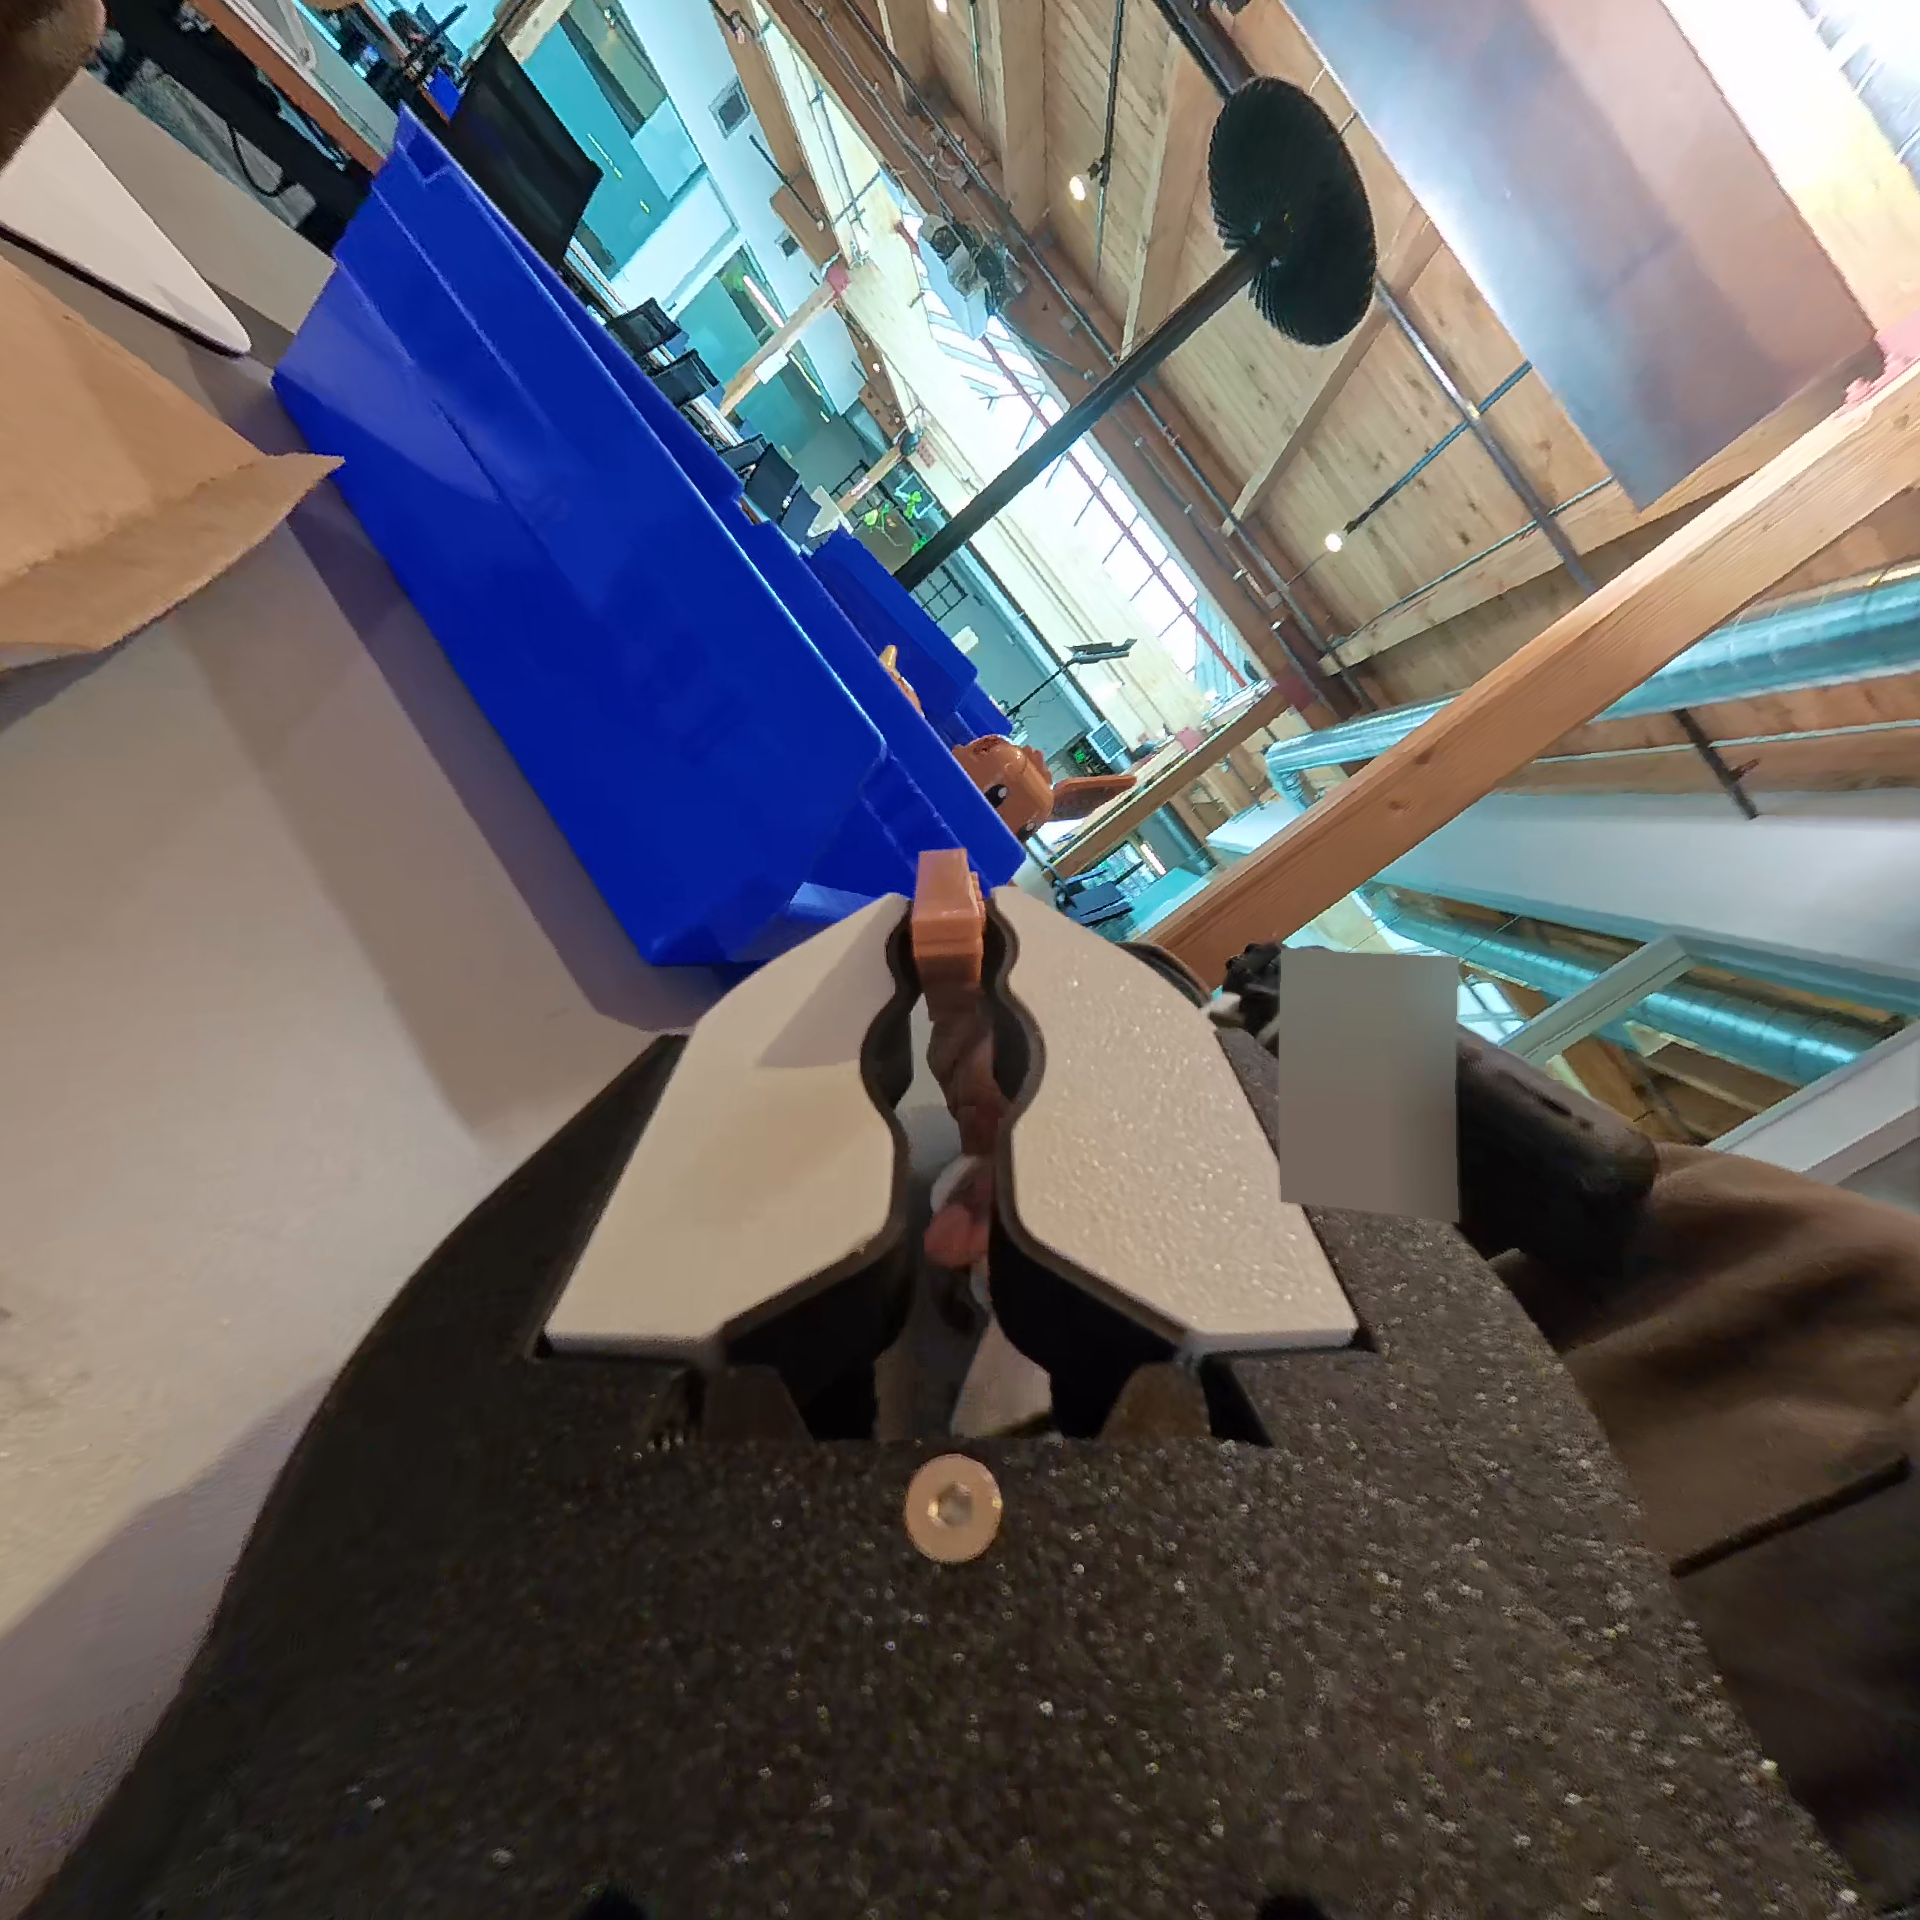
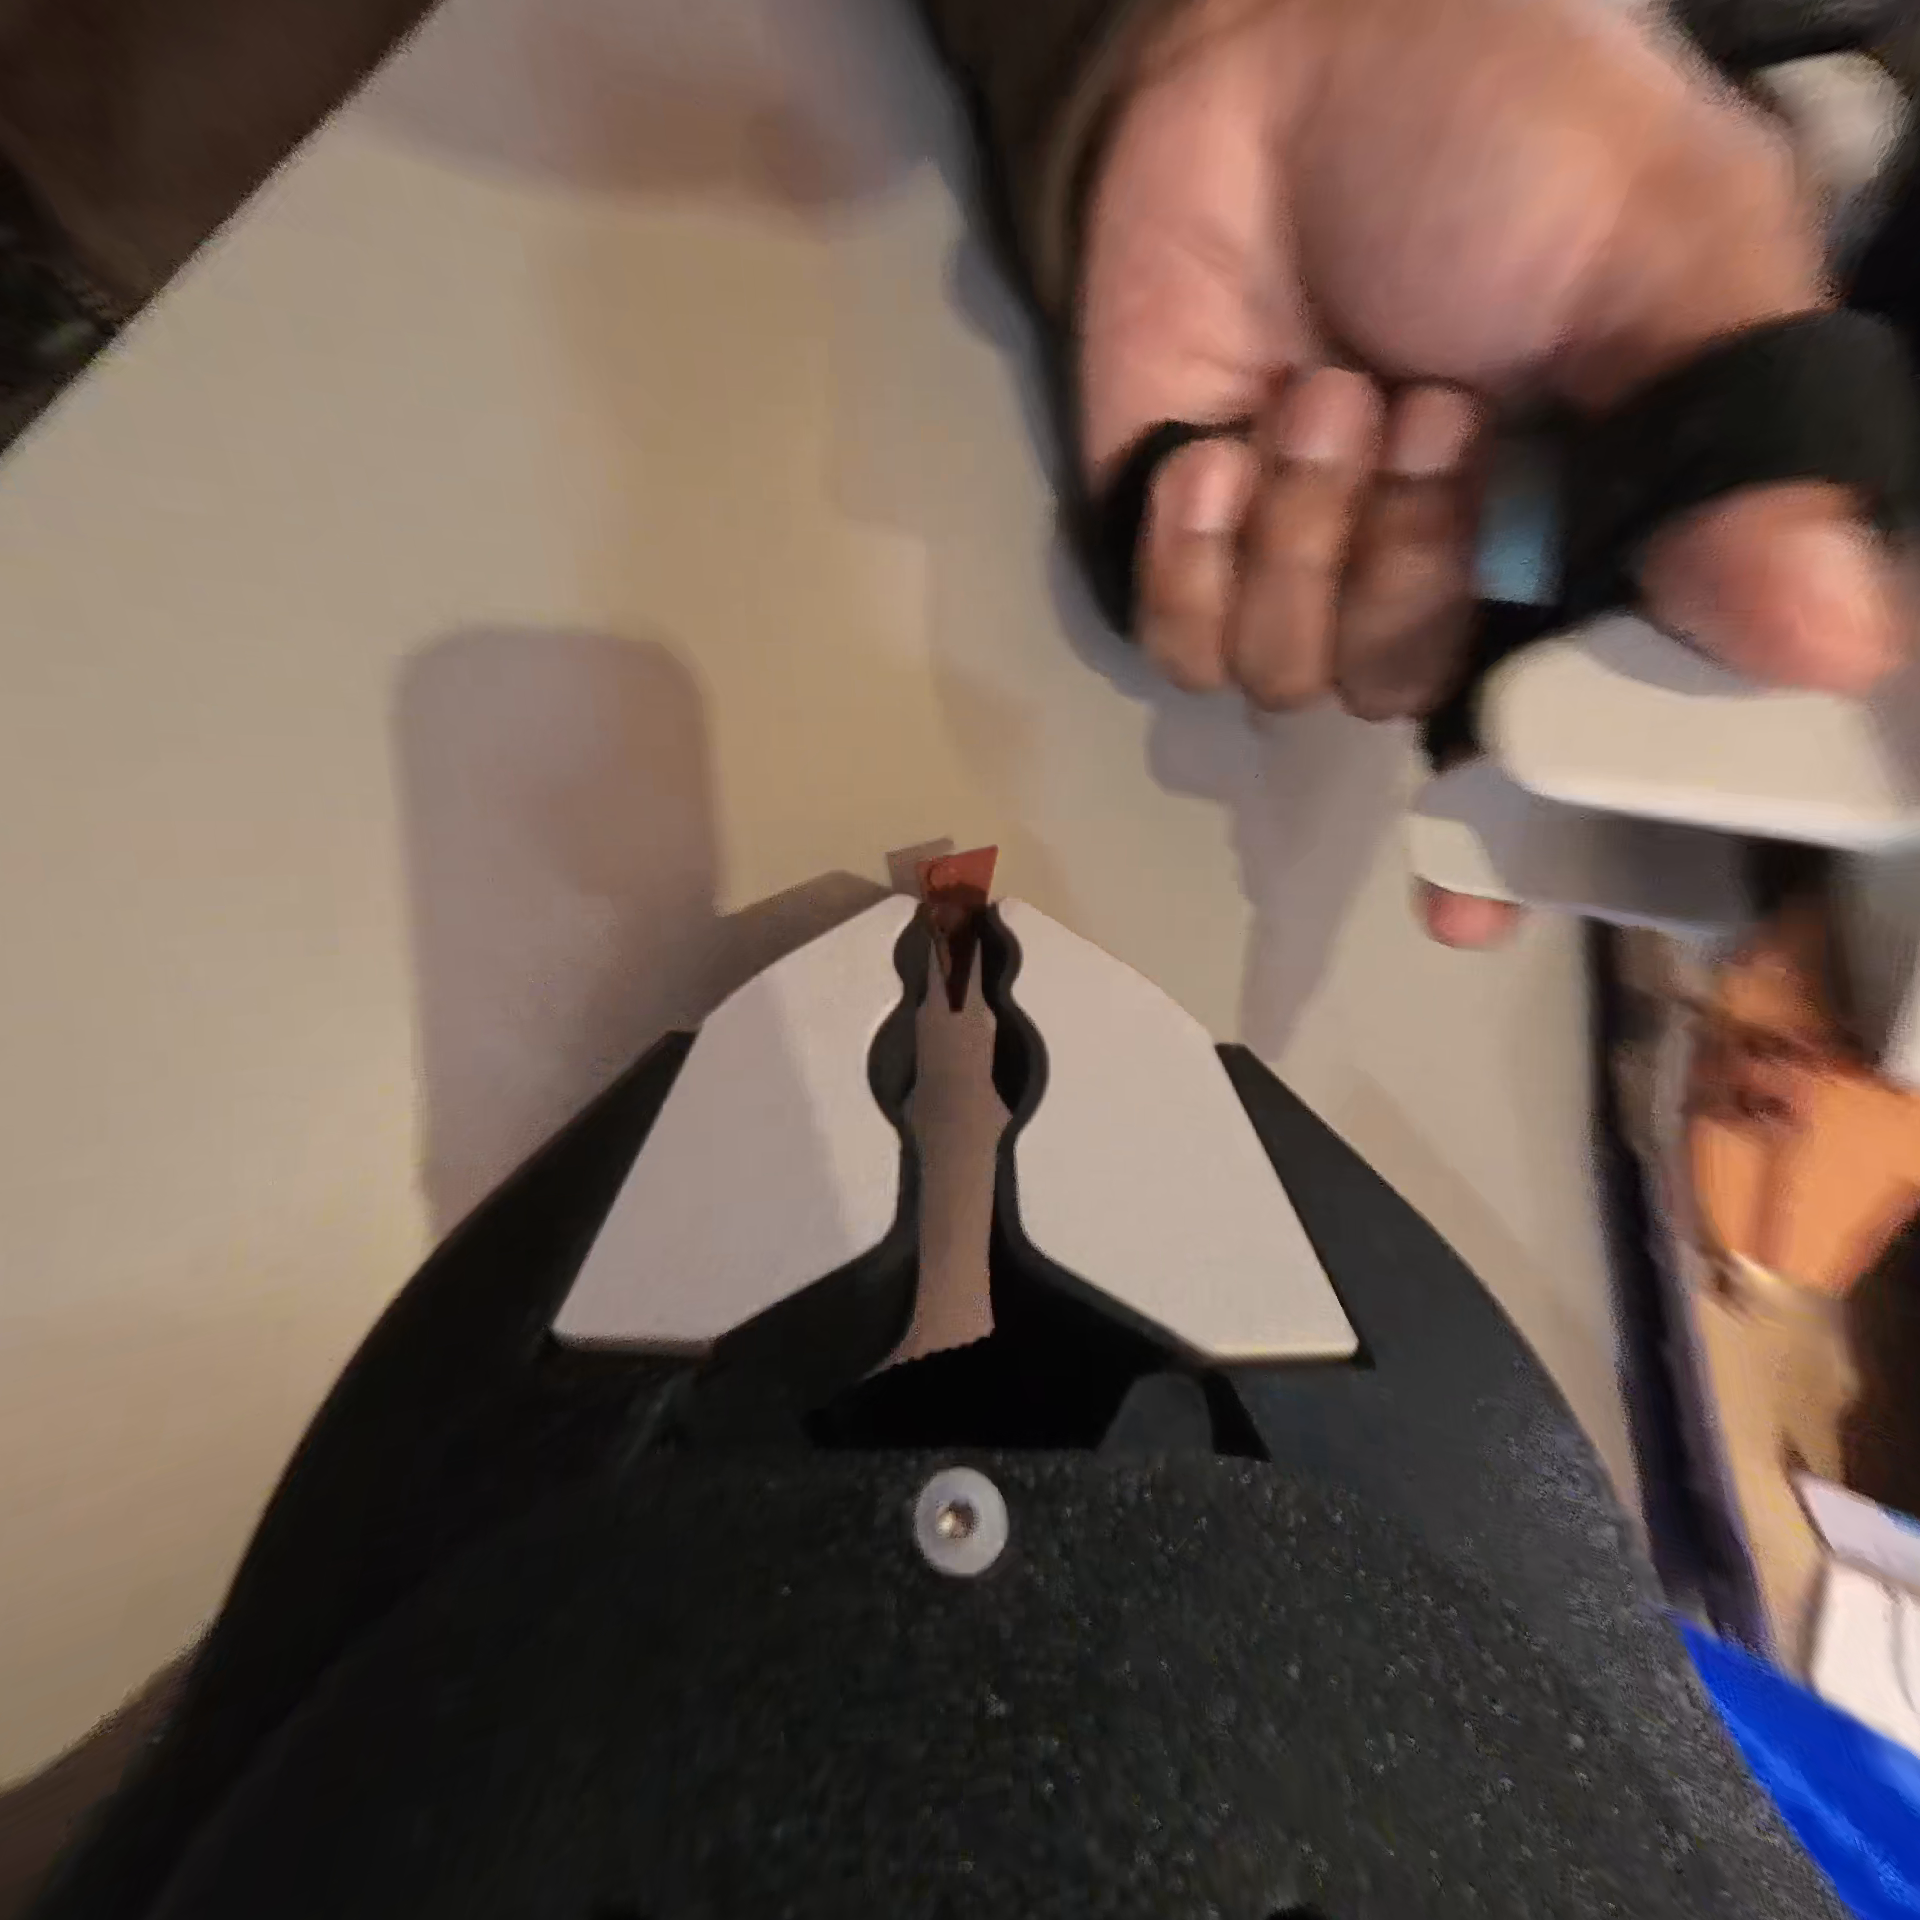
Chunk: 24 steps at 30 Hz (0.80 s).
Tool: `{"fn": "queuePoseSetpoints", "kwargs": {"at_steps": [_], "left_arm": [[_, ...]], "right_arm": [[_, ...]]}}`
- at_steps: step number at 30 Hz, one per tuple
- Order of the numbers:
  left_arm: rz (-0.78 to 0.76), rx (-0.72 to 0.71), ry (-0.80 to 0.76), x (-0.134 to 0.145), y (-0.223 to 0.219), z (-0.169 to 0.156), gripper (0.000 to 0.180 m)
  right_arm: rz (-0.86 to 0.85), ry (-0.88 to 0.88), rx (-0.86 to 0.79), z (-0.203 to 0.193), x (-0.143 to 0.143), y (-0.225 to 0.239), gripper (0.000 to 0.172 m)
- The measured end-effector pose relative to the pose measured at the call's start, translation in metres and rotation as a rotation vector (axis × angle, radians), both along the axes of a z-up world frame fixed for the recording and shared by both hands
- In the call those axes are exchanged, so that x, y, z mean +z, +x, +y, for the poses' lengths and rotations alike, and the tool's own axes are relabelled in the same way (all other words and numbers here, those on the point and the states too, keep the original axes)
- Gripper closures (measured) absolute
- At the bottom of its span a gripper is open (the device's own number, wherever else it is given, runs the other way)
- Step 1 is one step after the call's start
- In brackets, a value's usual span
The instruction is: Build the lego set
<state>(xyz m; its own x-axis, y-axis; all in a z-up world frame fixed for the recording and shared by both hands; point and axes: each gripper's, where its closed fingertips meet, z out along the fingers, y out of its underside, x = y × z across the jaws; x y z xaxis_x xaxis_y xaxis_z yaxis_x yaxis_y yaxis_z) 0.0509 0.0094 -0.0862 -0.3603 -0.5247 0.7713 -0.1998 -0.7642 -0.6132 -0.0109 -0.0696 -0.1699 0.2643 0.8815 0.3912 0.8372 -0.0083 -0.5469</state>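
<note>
My left gripper (image 1: 948, 914) pinches a small brown toy figure (image 1: 945, 925) at frame centre, beside the blue bin (image 1: 582, 582). My right gripper (image 2: 956, 909) clamps a small reddish-brown piece (image 2: 961, 883) at centre, over the pale table (image 2: 520, 468); a hand (image 2: 1403, 364) fills upper right.

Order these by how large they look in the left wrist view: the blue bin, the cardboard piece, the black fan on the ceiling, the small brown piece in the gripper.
1. blue bin
2. cardboard piece
3. black fan
4. small brown piece, clamped in the left gripper

Apparent size only: the fan hangs much farther away, and the cardboard is partly cut off.
</note>
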Motion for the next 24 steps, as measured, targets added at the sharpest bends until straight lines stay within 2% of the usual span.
{"fn": "queuePoseSetpoints", "kwargs": {"at_steps": [5,8,13,24], "left_arm": [[0.013,-0.019,-0.114,-0.001,0.0,0.0,0.17],[0.031,-0.04,-0.161,-0.003,0.001,-0.005,0.171],[0.039,-0.058,-0.193,-0.004,0.001,-0.011,0.17],[0.05,-0.108,-0.279,-0.005,0.002,-0.017,0.17]], "right_arm": [[0.184,0.264,-0.249,0.038,0.067,0.03,0.163],[0.237,0.348,-0.379,0.05,0.089,0.049,0.163],[0.222,0.341,-0.471,0.058,0.086,0.059,0.163],[0.233,0.28,-0.516,0.06,0.081,0.063,0.163]]}}
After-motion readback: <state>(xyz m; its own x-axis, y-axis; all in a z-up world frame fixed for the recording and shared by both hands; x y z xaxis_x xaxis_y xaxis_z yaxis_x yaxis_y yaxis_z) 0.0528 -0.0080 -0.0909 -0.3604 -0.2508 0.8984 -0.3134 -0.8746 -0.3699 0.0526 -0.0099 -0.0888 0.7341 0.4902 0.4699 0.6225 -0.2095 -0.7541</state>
